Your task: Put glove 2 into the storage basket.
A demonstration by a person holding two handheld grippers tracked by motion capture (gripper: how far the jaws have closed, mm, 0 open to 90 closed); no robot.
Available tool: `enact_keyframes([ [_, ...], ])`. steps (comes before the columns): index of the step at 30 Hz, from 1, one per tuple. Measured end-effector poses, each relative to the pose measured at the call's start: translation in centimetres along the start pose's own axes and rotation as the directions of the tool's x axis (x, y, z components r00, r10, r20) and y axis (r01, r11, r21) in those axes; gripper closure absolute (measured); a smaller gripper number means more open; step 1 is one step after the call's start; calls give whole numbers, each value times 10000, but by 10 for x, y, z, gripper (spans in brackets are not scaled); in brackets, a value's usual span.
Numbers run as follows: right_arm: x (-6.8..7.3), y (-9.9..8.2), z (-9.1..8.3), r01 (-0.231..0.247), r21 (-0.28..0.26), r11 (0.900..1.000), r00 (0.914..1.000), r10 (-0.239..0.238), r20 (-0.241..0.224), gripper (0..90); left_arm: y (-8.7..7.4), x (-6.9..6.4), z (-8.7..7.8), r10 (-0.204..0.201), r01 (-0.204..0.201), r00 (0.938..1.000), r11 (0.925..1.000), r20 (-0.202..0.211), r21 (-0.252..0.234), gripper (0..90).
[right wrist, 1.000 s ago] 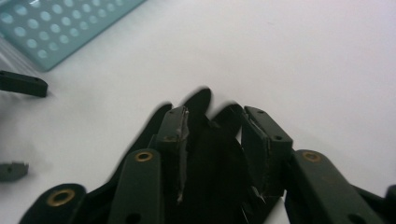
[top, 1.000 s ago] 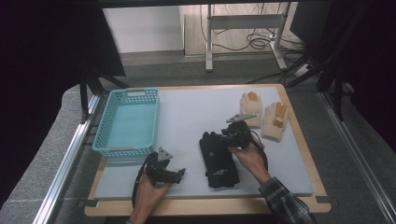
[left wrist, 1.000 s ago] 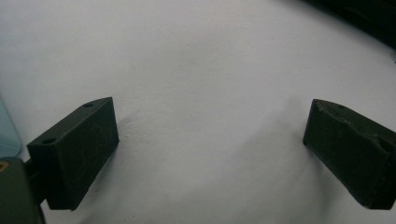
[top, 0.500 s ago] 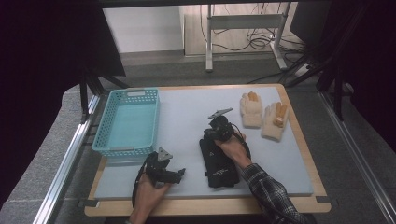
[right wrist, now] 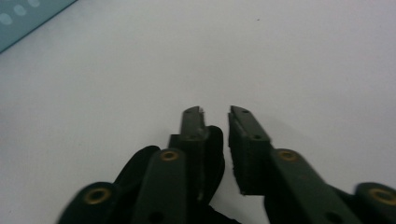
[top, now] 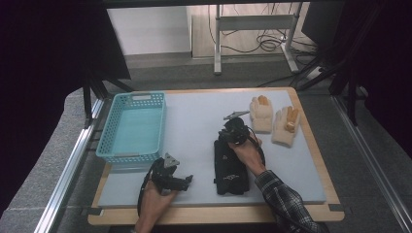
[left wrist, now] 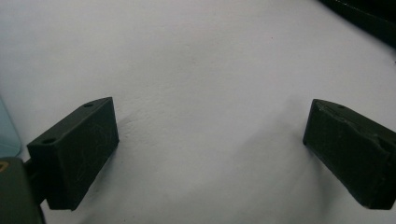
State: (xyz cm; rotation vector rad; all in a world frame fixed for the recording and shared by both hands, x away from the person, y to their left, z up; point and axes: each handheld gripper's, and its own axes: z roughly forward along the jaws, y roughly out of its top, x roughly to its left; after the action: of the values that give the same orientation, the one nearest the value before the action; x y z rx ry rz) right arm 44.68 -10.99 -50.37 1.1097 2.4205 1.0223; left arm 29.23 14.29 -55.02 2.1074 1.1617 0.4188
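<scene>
The right gripper's (right wrist: pixel 216 116) jaws stand a narrow gap apart and have just been opening again after nearly closing. In the right gripper view a fingertip of the black glove (right wrist: pixel 212 158) lies between them against the left jaw, while the other pad stands clear of it, so nothing is pinched. The left gripper's (left wrist: pixel 210 140) jaws are spread wide over the bare grey mat (left wrist: pixel 201 56), nothing between them.

In the high view the black glove (top: pixel 230 167) lies flat on the mat in front of the person, fingers pointing away, with the right gripper (top: pixel 235 130) at its fingertip end and the right hand (top: pixel 247 151) resting over its upper part. It carries small pale markings too small to read. The left gripper (top: pixel 170 175) sits near the mat's front edge, just in front of the teal plastic basket (top: pixel 112 145). Two cream knit gloves (top: pixel 273 121) with orange fingertips lie side by side near the far right, well apart from the black one.
</scene>
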Motion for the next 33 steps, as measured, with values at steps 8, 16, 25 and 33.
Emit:
enact_keyframes([
  [8,3,-9,-56,436,-539,9976,9940,-488,-977,736,0,0,0,-13,13,10000,10000,3,-13,37],
  [16,23,-62,-102,947,-7,9955,9740,-928,-2068,735,0,0,0,-6,6,10000,10000,-6,-5,37],
  [25,37,-95,-93,1321,444,9902,9663,-1186,-2283,701,0,-1,1,-93,93,10000,9999,-9,-85,37],
  [33,38,-90,-105,717,63,9974,9666,-680,-2471,878,0,-1,1,-83,83,10000,9999,-15,-71,37],
])
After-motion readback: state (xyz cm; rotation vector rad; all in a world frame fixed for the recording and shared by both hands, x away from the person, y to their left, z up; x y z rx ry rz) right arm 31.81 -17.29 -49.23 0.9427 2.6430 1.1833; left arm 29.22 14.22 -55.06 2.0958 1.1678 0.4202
